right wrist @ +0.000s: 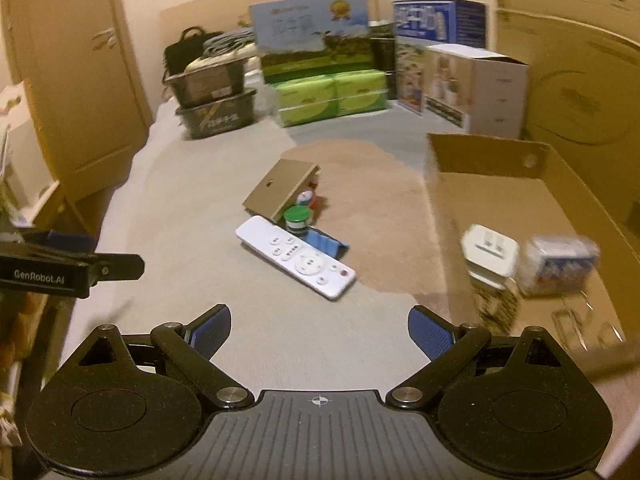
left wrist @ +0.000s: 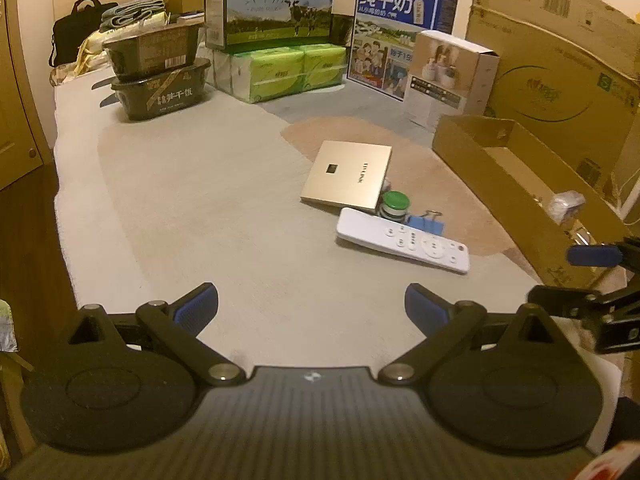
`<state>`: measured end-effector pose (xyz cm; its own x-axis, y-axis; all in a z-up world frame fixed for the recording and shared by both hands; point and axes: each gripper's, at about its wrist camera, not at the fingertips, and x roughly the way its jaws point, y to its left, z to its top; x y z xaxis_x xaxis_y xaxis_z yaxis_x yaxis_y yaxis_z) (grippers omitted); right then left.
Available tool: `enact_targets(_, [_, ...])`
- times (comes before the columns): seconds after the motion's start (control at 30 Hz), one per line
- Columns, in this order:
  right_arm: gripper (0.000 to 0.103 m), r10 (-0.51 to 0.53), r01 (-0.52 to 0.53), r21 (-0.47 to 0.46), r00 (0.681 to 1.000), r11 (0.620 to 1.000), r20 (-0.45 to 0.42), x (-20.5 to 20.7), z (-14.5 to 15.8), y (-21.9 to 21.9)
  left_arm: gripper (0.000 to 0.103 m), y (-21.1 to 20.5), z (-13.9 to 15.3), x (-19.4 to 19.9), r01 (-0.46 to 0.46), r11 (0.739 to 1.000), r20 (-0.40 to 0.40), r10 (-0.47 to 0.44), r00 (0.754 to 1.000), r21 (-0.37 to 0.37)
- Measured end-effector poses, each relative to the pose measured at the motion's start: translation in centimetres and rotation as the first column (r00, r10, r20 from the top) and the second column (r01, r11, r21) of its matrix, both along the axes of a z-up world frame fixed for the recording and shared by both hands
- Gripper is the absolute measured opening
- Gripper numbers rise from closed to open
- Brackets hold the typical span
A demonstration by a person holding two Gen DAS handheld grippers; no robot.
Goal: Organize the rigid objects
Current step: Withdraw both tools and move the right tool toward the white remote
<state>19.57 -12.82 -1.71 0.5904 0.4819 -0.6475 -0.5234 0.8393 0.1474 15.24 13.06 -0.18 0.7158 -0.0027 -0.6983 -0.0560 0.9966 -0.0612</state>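
Blue-padded, the left tool [left wrist: 311, 306] and right tool [right wrist: 319, 328] both gape empty above the bed, short of the white remote [left wrist: 402, 239]. Only the right view shows a white charger [right wrist: 490, 254] inside the cardboard box [right wrist: 484, 154].

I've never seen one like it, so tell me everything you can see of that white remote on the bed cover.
The white remote is a slim, flat bar, plastic by its look, lying face up on the pale cover. A round ring pad sits among smaller white buttons, with a reddish one near its closer end. Its far end lies close by the tilted gold box; a green-lidded jar and blue binder clip sit right behind it. Nothing grips it.
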Motion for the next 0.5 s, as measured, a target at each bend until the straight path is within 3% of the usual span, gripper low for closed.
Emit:
enact_targets(0.17, [0.085, 0.064, -0.064, -0.035, 0.998, 0.997, 0.001, 2.8, -2.1, 2.2, 0.099, 0.9, -1.2, 2.1, -0.007, 1.000, -0.009, 0.007, 1.000, -0.004])
enact_targets(0.5, [0.077, 0.168, -0.170, -0.116, 0.985, 0.979, -0.026, 8.8, -6.4, 5.0, 0.099, 1.9, -3.4, 5.5, -0.002, 1.000, -0.029, 0.002, 1.000, -0.018])
